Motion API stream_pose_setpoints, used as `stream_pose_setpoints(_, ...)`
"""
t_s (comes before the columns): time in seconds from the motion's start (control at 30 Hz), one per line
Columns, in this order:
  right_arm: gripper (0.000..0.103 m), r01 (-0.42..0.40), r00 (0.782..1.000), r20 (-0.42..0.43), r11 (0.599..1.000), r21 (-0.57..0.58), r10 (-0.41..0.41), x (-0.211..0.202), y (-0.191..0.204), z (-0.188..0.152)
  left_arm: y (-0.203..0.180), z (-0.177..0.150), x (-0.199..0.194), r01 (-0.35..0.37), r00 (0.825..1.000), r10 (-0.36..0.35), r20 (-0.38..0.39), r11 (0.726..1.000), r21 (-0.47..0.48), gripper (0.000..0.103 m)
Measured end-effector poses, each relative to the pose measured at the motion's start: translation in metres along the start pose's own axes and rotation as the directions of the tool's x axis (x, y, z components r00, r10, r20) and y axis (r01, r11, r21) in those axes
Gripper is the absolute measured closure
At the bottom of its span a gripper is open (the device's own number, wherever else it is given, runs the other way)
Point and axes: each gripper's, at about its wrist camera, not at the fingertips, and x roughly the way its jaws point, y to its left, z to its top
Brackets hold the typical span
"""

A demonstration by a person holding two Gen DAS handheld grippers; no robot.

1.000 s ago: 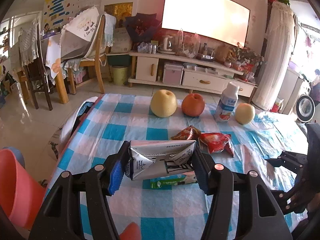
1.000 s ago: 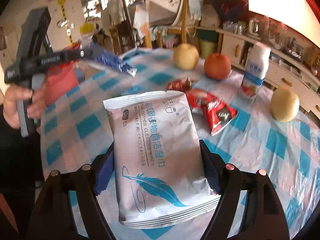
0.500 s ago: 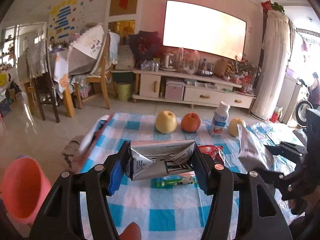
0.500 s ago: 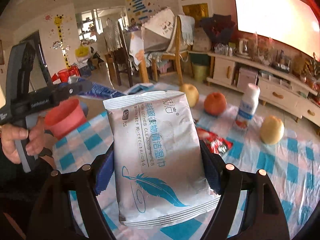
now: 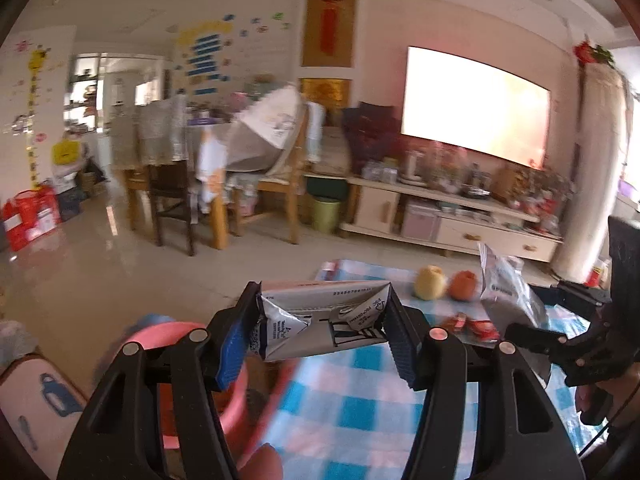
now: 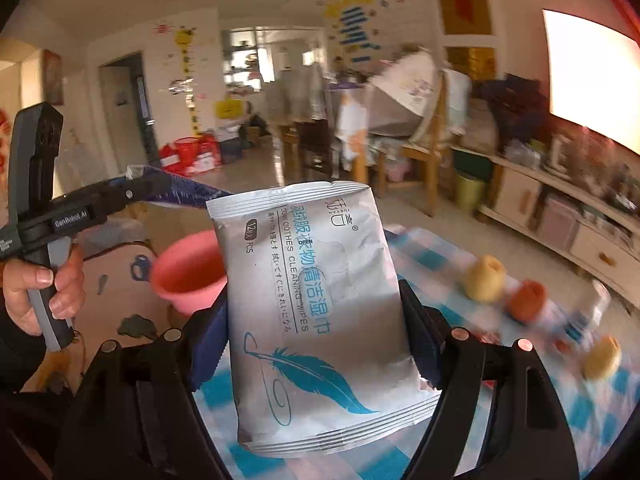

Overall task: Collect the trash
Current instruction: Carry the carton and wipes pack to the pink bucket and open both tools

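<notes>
My left gripper (image 5: pixel 320 340) is shut on a flattened milk carton (image 5: pixel 320 326) and holds it in the air over the table's left edge, above a pink bin (image 5: pixel 236 392). My right gripper (image 6: pixel 316 344) is shut on a silver wipes packet (image 6: pixel 316 304) with a blue feather print, held up over the table. The pink bin (image 6: pixel 188 272) stands on the floor left of the table. The left gripper (image 6: pixel 132 194) shows at the left of the right wrist view, and the wipes packet (image 5: pixel 506 292) shows at the right of the left wrist view.
The blue-and-white checked table (image 5: pixel 360 412) carries red snack wrappers (image 5: pixel 472 324), a yellow apple (image 5: pixel 430 282) and an orange fruit (image 5: pixel 462 286). A milk bottle (image 6: pixel 600 300) and another apple (image 6: pixel 602 356) are blurred. Chairs and a TV cabinet (image 5: pixel 440 208) stand behind.
Both grippers have risen and swung left with their loads. The pink bin has come under the left gripper and the table has dropped lower in both views.
</notes>
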Motion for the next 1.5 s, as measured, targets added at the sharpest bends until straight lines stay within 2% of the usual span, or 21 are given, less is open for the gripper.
stream_pose_setpoints(0.2,0.025,-0.121,0.993,-0.024,0.990,-0.068,0.120,0.066,0.061,0.047,0.072,-0.001,-0.012,-0.117,0.993,0.117,-0.002,0.993,-0.034,0.043)
stream_pose_setpoints(0.33,0.025,-0.179,0.983,-0.052,0.979,-0.096,0.175,0.111,0.097,0.071,0.118,-0.006,-0.002,-0.165,0.986,0.164,-0.022,0.984,-0.071,0.043)
stream_pose_setpoints(0.47,0.025,-0.221,0.974,-0.076,0.970,-0.105,0.214,0.153,0.130,0.086,0.162,-0.015,0.015,-0.179,0.983,0.174,-0.051,0.977,-0.115,0.043)
stream_pose_setpoints(0.67,0.025,-0.242,0.967,-0.111,0.965,-0.099,0.231,0.199,0.156,0.094,0.204,-0.028,0.040,-0.187,0.981,0.176,-0.087,0.972,-0.143,0.043)
stream_pose_setpoints(1.0,0.025,-0.237,0.960,-0.167,0.969,-0.061,0.225,0.243,0.167,0.078,0.223,-0.050,0.076,-0.177,0.978,0.156,-0.141,0.972,-0.154,0.043)
stream_pose_setpoints(1.27,0.025,-0.253,0.946,-0.212,0.968,-0.008,0.245,0.278,0.163,0.070,0.234,-0.067,0.109,-0.182,0.967,0.142,-0.211,0.965,-0.187,0.042)
stream_pose_setpoints(1.4,0.024,-0.250,0.944,-0.208,0.967,0.048,0.255,0.294,0.150,0.071,0.235,-0.075,0.122,-0.194,0.958,0.151,-0.246,0.967,-0.163,0.037)
stream_pose_setpoints(1.5,0.017,-0.235,0.952,-0.188,0.970,0.055,0.241,0.291,0.145,0.074,0.236,-0.077,0.123,-0.198,0.956,0.152,-0.250,0.965,-0.170,0.032)
